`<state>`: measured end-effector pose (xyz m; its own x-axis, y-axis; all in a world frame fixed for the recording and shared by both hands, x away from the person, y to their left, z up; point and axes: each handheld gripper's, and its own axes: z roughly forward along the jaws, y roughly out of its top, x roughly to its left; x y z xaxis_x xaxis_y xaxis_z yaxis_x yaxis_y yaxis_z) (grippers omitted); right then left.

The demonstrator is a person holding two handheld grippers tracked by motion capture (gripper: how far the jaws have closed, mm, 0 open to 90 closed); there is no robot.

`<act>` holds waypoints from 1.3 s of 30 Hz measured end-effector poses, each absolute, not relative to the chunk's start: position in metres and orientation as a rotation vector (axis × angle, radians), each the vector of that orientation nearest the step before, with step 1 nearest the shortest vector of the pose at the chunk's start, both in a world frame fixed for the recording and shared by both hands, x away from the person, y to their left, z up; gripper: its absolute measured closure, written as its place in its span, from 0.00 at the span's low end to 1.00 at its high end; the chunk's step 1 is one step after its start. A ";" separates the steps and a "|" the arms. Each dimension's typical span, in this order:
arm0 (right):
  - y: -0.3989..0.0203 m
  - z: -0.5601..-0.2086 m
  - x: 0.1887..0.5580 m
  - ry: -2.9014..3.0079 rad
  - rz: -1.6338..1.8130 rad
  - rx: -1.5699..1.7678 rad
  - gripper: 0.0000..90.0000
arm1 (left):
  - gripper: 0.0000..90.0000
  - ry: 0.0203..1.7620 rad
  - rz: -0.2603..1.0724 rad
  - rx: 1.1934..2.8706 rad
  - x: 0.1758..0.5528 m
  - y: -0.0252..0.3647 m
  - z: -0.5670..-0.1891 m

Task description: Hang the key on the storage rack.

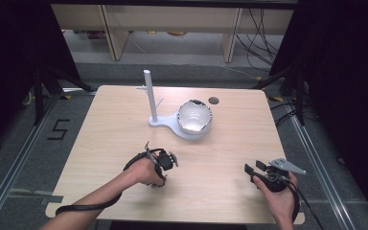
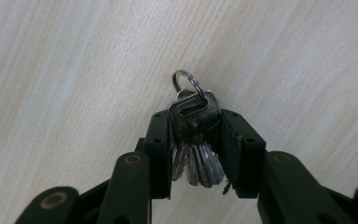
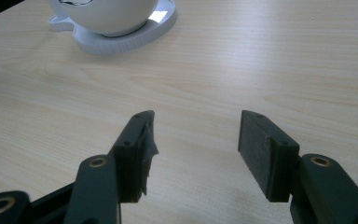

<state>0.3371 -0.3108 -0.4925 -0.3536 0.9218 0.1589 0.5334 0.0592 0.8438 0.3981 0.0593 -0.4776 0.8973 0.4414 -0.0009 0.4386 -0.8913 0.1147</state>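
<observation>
- Black jaws of the left gripper (image 2: 196, 154) are clamped on a bunch of keys (image 2: 196, 140), pressing from both sides on the dark key heads, blades hanging back between the jaws and the ring (image 2: 187, 84) poking out in front.
- Keys sit low over the table (image 1: 124, 143), near its front left part, under the person's left hand (image 1: 146, 170).
- I'd judge the bunch light, hard and loose: the keys can fan or swivel on the ring, and smooth metal may slip, so gripping across the stacked heads looks soundest.
- Right gripper (image 3: 193, 140) rests with jaws wide apart and nothing between them, at the front right.
- Further back stand a white bowl (image 1: 195, 116) on a white stand (image 1: 165, 122) with an upright post (image 1: 148, 93).
- Pale wood tabletop, grey floor, black curtains at the sides.
</observation>
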 end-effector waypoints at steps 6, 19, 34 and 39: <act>-0.310 -0.492 0.337 1.918 1.224 1.463 0.51 | 0.74 0.678 0.031 2.938 0.397 0.061 -0.478; -0.311 -0.492 0.337 1.912 1.238 1.466 0.51 | 0.59 0.688 -0.041 2.957 0.398 0.064 -0.478; -0.309 -0.492 0.336 1.911 1.231 1.490 0.51 | 0.89 0.616 0.006 2.994 0.398 0.067 -0.478; -0.307 -0.491 0.334 1.923 1.233 1.528 0.51 | 0.89 0.611 0.015 3.005 0.398 0.065 -0.478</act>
